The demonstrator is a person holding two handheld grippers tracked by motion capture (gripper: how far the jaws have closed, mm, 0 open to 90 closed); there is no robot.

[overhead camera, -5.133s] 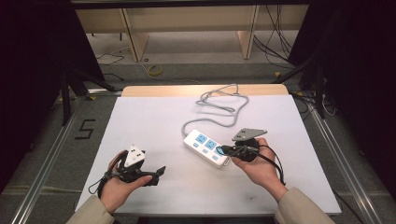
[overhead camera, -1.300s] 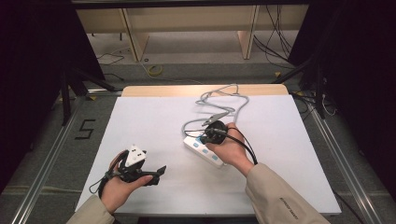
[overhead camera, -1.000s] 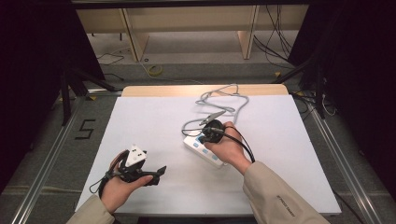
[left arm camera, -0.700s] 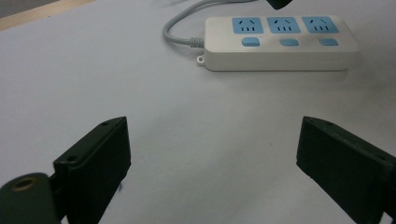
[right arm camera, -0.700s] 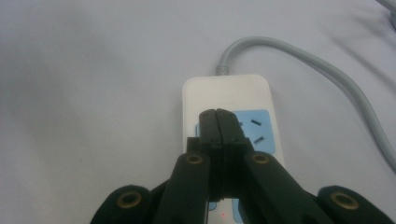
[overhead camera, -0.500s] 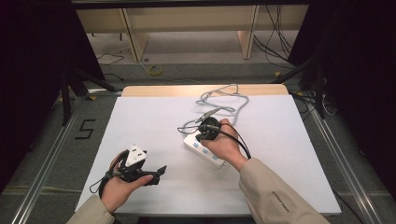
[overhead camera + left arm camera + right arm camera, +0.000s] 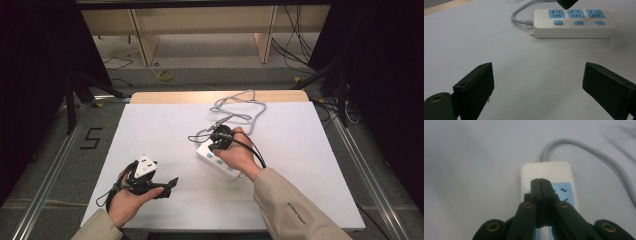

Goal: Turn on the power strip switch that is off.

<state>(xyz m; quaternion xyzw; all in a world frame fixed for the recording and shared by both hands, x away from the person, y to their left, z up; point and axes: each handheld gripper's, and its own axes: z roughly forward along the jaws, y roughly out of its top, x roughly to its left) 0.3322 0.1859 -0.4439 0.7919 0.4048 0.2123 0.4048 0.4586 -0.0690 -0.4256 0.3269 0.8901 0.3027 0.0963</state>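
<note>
On white table (image 7: 150, 125), one power strip (image 7: 574, 23), three sockets

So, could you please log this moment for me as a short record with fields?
surface: white table
object: white power strip with three blue sockets and three blue switches, lying flat
cord: grey cable, looped toward the far edge
left gripper: open, holding nothing, aimed at the strip from a distance
right gripper: jaws shut together, tips over the socket nearest the cord
</note>
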